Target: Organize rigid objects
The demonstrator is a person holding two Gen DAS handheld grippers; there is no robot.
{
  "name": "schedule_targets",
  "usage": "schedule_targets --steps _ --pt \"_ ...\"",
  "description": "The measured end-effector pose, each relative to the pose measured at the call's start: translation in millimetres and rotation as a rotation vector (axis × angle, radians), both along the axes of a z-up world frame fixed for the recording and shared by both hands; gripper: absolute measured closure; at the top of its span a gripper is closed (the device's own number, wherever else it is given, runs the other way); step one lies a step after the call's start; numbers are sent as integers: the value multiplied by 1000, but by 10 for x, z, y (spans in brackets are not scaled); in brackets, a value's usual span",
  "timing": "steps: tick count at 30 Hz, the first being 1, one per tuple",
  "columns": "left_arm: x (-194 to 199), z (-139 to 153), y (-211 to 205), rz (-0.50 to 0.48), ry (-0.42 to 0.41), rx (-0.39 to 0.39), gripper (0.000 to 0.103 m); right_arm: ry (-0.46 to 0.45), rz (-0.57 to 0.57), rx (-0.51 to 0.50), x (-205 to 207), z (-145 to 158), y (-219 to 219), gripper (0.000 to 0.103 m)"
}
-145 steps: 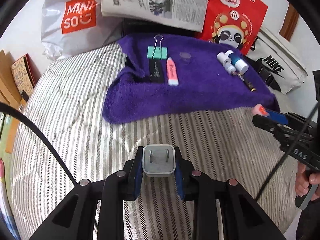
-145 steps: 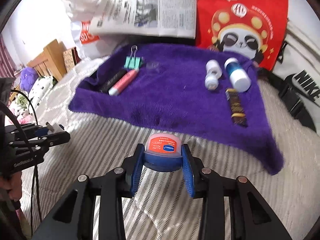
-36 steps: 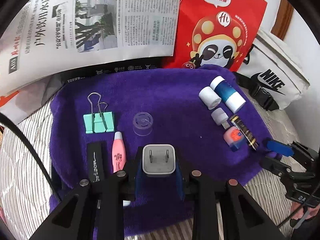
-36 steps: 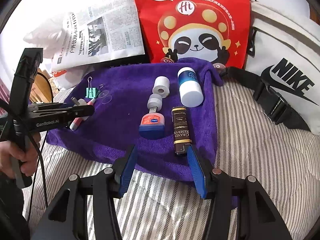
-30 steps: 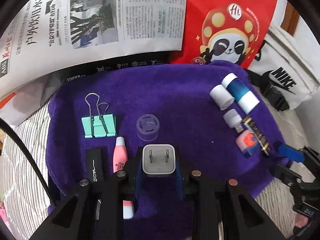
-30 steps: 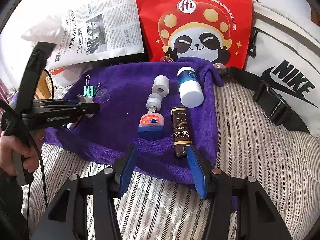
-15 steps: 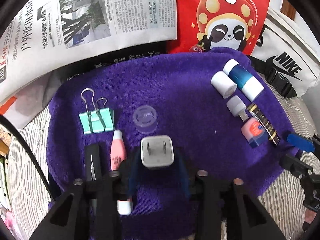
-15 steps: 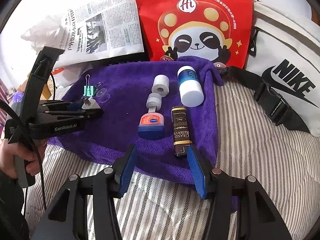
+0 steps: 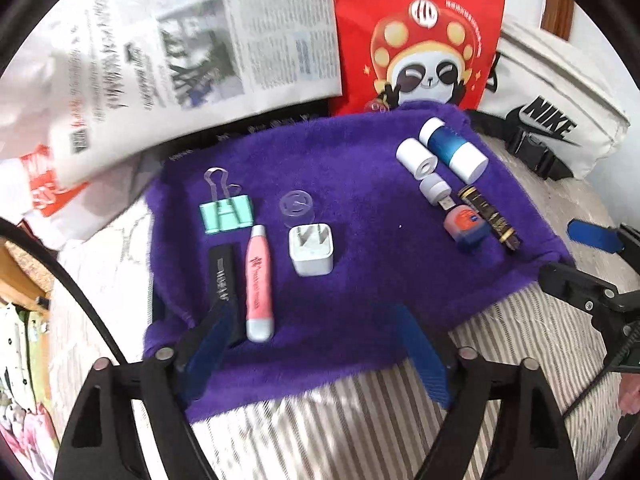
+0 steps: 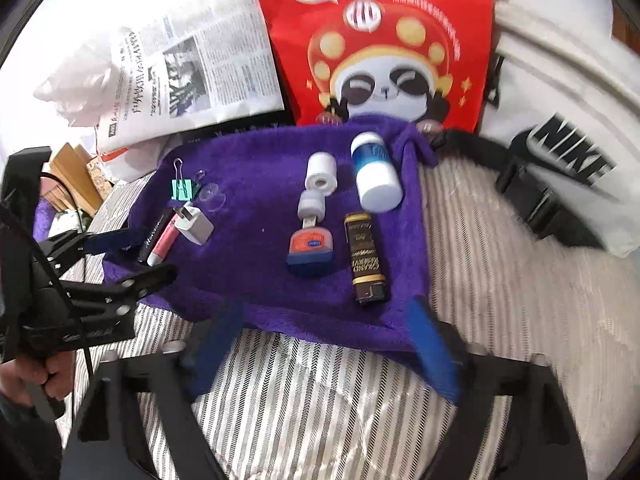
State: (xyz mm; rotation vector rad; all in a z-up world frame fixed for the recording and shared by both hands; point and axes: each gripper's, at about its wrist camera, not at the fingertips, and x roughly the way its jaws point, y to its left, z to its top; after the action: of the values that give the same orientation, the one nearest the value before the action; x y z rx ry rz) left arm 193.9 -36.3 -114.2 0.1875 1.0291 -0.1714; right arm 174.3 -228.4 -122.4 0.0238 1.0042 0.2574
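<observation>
On the purple towel [image 9: 360, 208], near the middle of its left half, sits the white plug [image 9: 311, 251], prongs up, just below the clear little cup [image 9: 297, 207] and beside the pink pen [image 9: 258, 284]. You are not holding it: your left gripper [image 9: 316, 344] has its blue jaws wide apart with nothing between them, low over the front edge of the towel. Your right gripper [image 10: 328, 340] is spread wide too, and empty. So the putting-down step looks done, with two neat groups on the towel: the green clip [image 9: 227, 216], black stick [image 9: 224, 280], pen, cup and plug on one side, and the white roll [image 10: 321, 172], blue bottle [image 10: 375, 178], small jar [image 10: 311, 249] and dark lighter [image 10: 366, 258] on the other. Next you would look for anything left off the towel, and I see none. For words, the lighter reads "GRAND RESERVE", the white bag [image 10: 560, 120] says "NIKE", and the newspaper [image 9: 192, 56] and red panda bag [image 10: 380, 40] carry Chinese print too small to read.
</observation>
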Motion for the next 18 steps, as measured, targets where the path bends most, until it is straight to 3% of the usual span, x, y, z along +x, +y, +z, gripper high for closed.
schedule_targets --steps 7,18 --pt "-410 350 202 83 -47 28 7 -37 -40 -58 -294 353 51 0" --pt "-1022 680 311 152 -86 10 2 -43 -128 -130 -804 641 -129 0"
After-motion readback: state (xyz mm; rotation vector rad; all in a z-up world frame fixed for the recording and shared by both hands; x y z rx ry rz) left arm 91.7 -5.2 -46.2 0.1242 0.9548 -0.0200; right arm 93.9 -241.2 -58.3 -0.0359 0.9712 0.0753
